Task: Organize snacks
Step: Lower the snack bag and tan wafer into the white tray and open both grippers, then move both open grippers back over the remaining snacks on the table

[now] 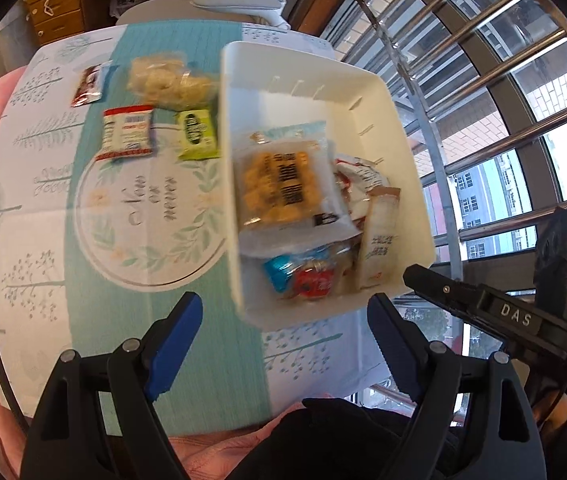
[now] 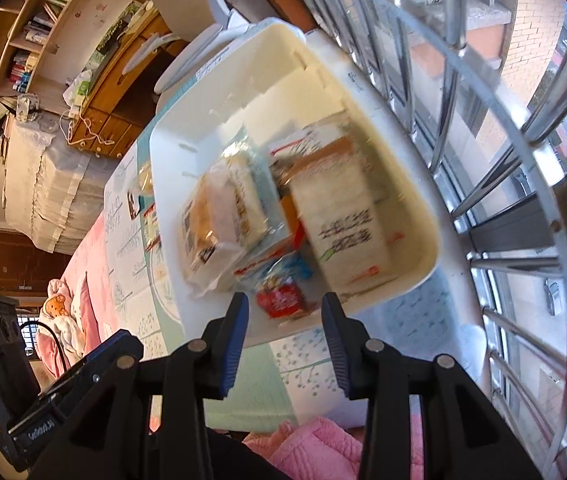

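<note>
The table (image 1: 43, 184) carries my white bin (image 1: 367, 92) at its window side, snack packets (image 1: 287, 184) piled inside. Four loose packets (image 1: 127, 132) lie left of the bin. My left tongs (image 1: 283, 312) stand wide apart — empty. My right tongs (image 2: 285, 308) — partly apart, gripping nothing — hang over the bin's near edge.

Left gripper (image 1: 279, 336) points steeply down, jaws wide apart, nothing between the blue pads. Right gripper (image 2: 285, 334) also pitched steeply down, jaws part-way apart and empty.
</note>
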Demonstrator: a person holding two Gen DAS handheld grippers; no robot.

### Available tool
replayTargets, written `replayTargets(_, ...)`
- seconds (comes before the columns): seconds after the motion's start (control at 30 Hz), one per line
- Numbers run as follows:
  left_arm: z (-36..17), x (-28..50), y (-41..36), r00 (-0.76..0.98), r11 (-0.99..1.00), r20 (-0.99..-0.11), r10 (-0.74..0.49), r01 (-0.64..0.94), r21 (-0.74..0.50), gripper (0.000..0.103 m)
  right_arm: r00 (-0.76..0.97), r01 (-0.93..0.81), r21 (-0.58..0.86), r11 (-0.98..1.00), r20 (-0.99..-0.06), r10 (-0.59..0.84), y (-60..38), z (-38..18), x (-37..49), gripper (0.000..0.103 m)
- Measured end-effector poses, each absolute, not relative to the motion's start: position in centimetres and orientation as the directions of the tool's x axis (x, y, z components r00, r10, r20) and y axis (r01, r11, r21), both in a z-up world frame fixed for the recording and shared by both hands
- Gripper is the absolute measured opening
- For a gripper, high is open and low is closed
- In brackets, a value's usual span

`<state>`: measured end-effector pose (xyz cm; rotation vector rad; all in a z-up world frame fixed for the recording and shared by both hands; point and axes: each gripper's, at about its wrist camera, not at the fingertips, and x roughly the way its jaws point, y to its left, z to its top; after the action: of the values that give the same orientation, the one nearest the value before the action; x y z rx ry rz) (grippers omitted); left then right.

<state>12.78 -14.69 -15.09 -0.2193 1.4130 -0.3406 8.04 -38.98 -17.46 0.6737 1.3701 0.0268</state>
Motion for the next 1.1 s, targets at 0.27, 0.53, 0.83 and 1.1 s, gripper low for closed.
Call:
replayTargets(0.27, -14.4, 12.0, -7.5, 0.127, 0.939, -0.931, -0.343, 0.071, -0.336, 0.084, 0.213, 0.361, 0.467, 0.807, -0.884, 0.416, -32.8, -17.3, 8.4, 0.038)
replayTargets(0.53, -13.9, 12.1, 0.4, 0.143, 0.944, -0.933, -0.330, 0.069, -0.323, 0.084, 0.202, 0.362, 0.491, 0.792, -0.871, 0.447, -24.6, -17.8, 8.7, 0.038)
replayTargets(0.83, -14.8, 13.4, 8.0, 0.128, 0.939, -0.931, -0.342, 0.083, -0.333, 0.084, 0.199, 0.416, 0.495, 0.763, -0.868, 0.455, -17.7, -19.3, 8.4, 0.038)
replayTargets(1.1, -16.6, 16.7, 11.4, 0.082, 0.939, -0.937, -0.340, 0.084, -0.333, 0.084, 0.190, 0.386, 0.482, 0.787, -0.876, 0.443, -12.9, -20.2, 8.5, 0.038)
